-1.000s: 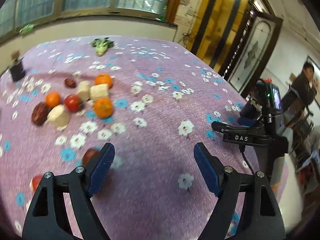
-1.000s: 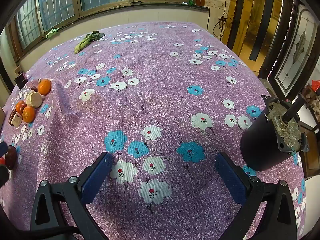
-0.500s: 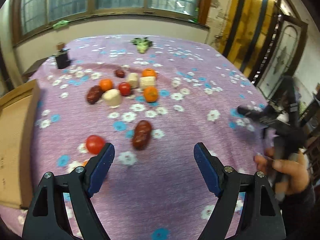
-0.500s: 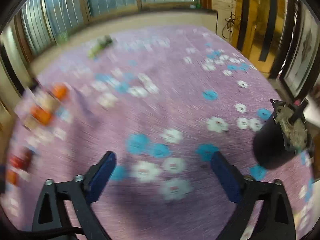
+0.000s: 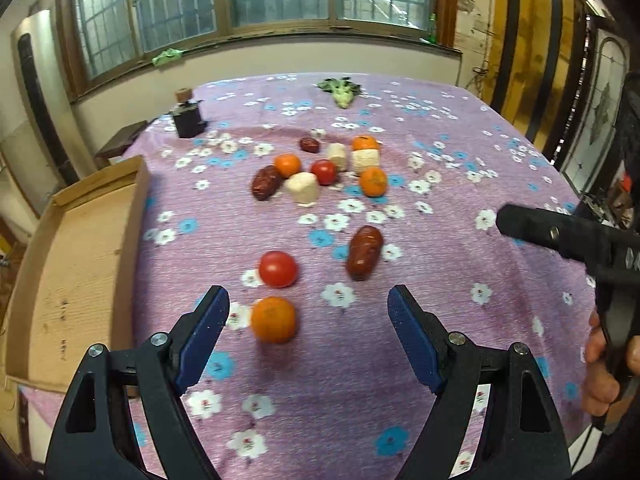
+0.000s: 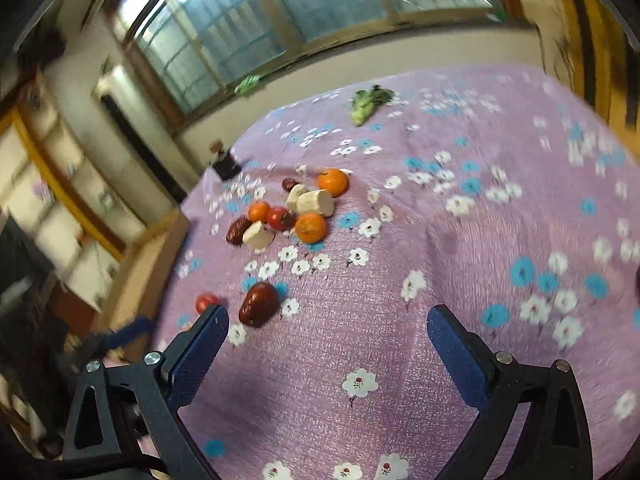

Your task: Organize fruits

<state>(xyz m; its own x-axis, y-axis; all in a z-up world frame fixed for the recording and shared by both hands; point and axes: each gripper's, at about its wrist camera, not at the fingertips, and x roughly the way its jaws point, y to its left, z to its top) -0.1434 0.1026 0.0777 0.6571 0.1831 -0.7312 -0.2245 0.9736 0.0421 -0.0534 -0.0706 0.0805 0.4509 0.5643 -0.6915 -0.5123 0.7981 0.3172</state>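
The floral purple table (image 5: 460,168) carries scattered fruits (image 5: 336,168), a cardboard tray (image 5: 80,264) and a leafy vegetable (image 5: 340,90).

Left gripper (image 5: 308,330) now nearer orange (image 5: 273,319) and tomato (image 5: 278,269), box (image 5: 76,264) in view. Right gripper (image 6: 327,344) swings left, apparently toward fruit pile (image 6: 298,208); black cylinder gone.

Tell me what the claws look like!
Both the left claw and right claw have black plastic arms with triangle-shaped holes and silver bolts. Their fingers wear flat dark blue pads. A bare hand holds the right one's black handle.
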